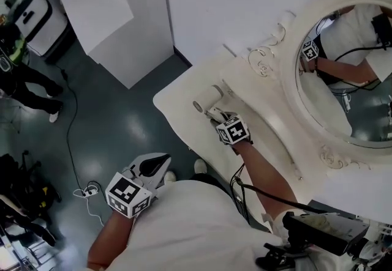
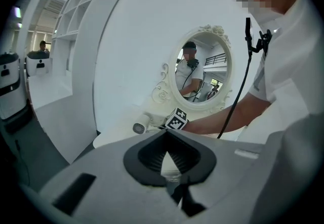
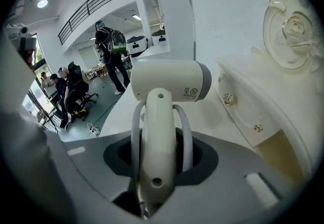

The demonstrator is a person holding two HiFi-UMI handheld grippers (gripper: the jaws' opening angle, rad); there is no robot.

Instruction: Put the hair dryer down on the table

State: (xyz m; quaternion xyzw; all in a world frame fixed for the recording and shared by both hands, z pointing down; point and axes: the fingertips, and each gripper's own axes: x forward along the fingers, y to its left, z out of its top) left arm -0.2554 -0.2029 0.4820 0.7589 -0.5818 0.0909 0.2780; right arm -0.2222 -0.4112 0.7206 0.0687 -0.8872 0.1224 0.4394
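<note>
A white hair dryer (image 1: 207, 104) is held over the left part of the cream dressing table (image 1: 177, 117). My right gripper (image 1: 215, 115) is shut on its handle. In the right gripper view the handle (image 3: 158, 137) runs up between the jaws and the barrel (image 3: 169, 82) lies crosswise, grey end to the right, just above the tabletop (image 3: 212, 117). I cannot tell whether it touches the table. My left gripper (image 1: 159, 164) hangs shut and holds nothing, off the table's front edge over the floor. From the left gripper view the dryer (image 2: 143, 125) shows small on the table edge.
An oval mirror in an ornate frame (image 1: 288, 80) stands at the table's back right. Small drawers with knobs (image 3: 230, 99) sit under it. A white partition (image 1: 116, 19) stands beyond the table. People (image 1: 24, 80) and a power strip (image 1: 89, 190) are on the dark floor at left.
</note>
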